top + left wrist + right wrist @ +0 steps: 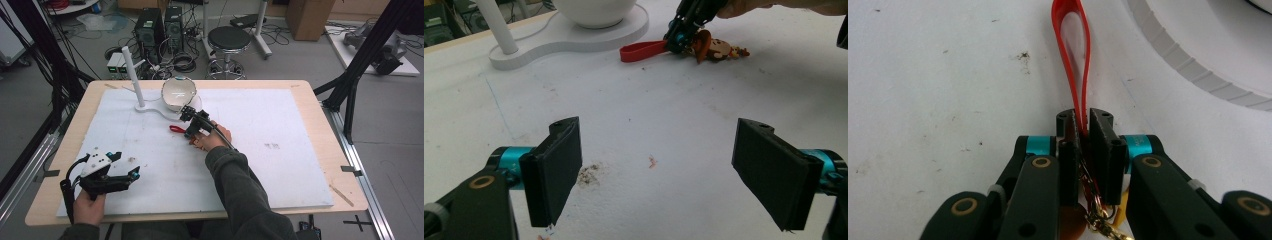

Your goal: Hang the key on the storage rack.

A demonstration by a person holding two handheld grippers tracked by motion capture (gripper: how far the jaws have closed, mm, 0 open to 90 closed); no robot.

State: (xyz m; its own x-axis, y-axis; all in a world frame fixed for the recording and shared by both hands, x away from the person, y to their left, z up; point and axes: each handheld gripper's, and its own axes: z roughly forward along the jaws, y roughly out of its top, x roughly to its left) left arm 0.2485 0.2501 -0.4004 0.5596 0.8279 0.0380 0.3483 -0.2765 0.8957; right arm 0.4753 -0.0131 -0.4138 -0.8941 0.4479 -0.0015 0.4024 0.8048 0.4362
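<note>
Where the red strap [1071, 60] lies on the white mat [260, 140], the right gripper [1083, 135] has its jaws pinched together on the strap's near end, a small figure keychain [716, 49] trailing behind. Left gripper [656, 170] rests at the near left, jaws wide apart, holding nothing. No readable writing anywhere. Just beyond the strap stands a white bowl [178, 93] on a flat stand [150, 108] with an upright post [132, 75].
</note>
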